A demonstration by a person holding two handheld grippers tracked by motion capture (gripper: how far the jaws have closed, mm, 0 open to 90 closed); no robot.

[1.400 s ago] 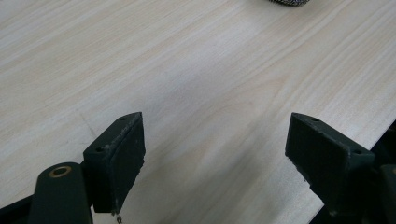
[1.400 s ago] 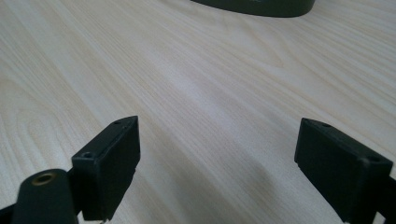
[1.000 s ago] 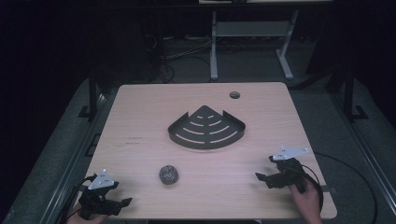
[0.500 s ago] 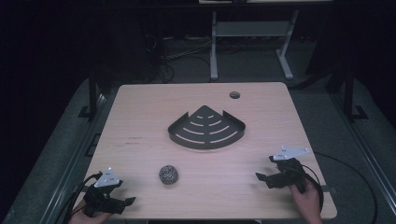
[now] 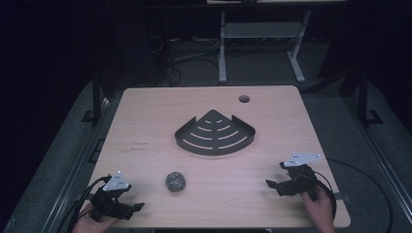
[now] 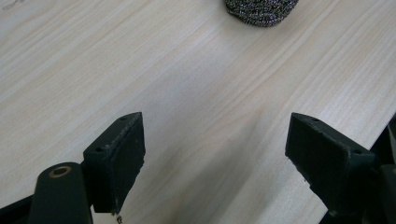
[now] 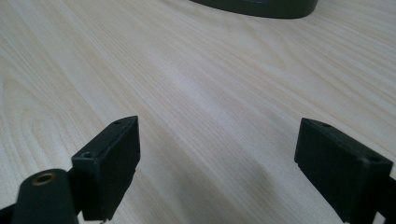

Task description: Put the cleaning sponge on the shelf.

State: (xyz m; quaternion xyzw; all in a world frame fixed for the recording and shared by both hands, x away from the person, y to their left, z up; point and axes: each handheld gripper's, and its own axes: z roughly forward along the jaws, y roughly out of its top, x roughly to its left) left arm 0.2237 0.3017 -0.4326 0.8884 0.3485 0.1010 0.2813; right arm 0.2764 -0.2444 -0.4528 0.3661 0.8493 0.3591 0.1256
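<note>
a steel wool scourer, a tangled metallic ball, sits near the front of the pale wood-grain table, just ahead of the left gripper, whose jaws gape wide toward it, seemingly lined up for a grab. the right gripper, equally wide, faces the dark slotted fan-shaped corner shelf at mid-table.

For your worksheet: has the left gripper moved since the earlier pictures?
Yes. The left gripper has shifted right along the table's near edge, toward the steel scourer, which has stayed put.
</note>
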